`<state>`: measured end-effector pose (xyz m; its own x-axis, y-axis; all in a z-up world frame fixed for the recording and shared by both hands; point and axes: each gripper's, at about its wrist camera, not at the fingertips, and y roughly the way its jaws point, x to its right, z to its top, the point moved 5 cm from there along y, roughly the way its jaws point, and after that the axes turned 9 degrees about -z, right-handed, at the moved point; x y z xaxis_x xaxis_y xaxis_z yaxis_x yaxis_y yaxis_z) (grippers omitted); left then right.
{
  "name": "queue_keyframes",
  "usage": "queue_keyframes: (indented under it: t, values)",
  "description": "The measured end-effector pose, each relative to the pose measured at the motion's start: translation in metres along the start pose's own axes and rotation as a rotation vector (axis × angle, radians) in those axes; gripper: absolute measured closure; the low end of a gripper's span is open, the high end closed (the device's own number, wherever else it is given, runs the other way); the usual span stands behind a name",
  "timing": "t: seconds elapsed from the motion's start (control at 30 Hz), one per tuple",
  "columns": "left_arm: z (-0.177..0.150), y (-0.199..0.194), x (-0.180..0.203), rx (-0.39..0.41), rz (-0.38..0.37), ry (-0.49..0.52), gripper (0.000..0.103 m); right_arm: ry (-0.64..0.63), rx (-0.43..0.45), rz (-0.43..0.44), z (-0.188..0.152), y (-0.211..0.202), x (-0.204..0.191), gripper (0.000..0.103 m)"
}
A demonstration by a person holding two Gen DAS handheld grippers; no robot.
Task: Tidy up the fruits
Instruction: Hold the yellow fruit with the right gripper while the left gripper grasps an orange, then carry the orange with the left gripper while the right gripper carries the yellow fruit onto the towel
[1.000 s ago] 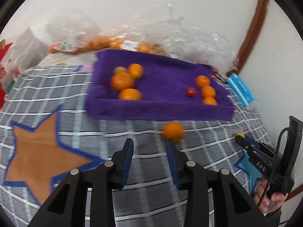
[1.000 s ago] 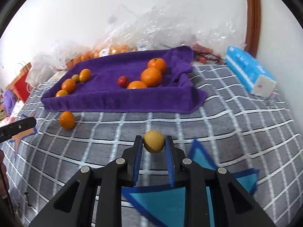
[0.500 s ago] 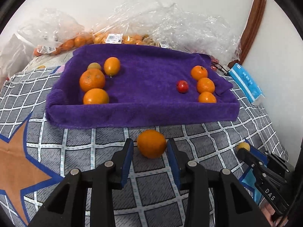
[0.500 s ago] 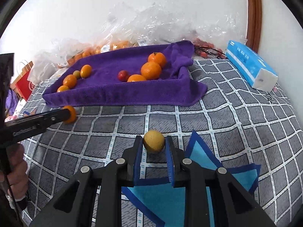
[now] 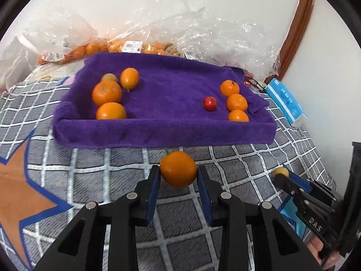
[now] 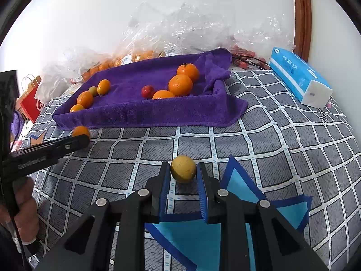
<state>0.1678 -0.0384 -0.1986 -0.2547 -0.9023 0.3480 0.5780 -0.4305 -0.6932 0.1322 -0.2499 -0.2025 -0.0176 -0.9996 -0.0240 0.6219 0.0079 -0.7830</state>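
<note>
Beyond the fingers (image 5: 155,180), the purple towel-lined tray's (image 5: 162,133) front wall is hiding the bottoms of the nearest orange mandarins (image 5: 111,111). Behind it, crinkled clear plastic bags (image 5: 180,33) are blurring the small orange fruits (image 5: 90,49) inside. Right of the fingers, the picture's edge is cutting off the person's hand (image 5: 320,251).

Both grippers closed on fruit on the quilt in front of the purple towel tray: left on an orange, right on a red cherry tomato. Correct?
One error: the right gripper is shut on a yellow fruit, as the right wrist view shows. The red fruit lies in the purple towel tray. The left gripper does clamp the orange.
</note>
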Motion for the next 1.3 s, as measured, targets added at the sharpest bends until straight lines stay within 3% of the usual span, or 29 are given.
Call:
queue_keyframes:
  t: [0.3,0.47,0.93,1.3]
  values:
    - [-0.006,-0.034,-0.018,0.019,0.011,-0.045,0.071,0.008,0.009,-0.007,0.000,-0.002,0.000,0.079]
    - [-0.009,-0.051,-0.026,0.025,0.033,-0.044,0.071,-0.019,0.058,-0.059,0.001,-0.017,-0.005,0.079]
    - [-0.006,-0.091,-0.029,0.095,0.022,-0.034,0.071,0.022,0.131,0.008,0.021,-0.067,-0.017,0.079]
    - [0.014,-0.106,-0.032,0.136,0.031,-0.037,0.071,0.069,0.155,-0.017,0.045,-0.076,-0.004,0.079]
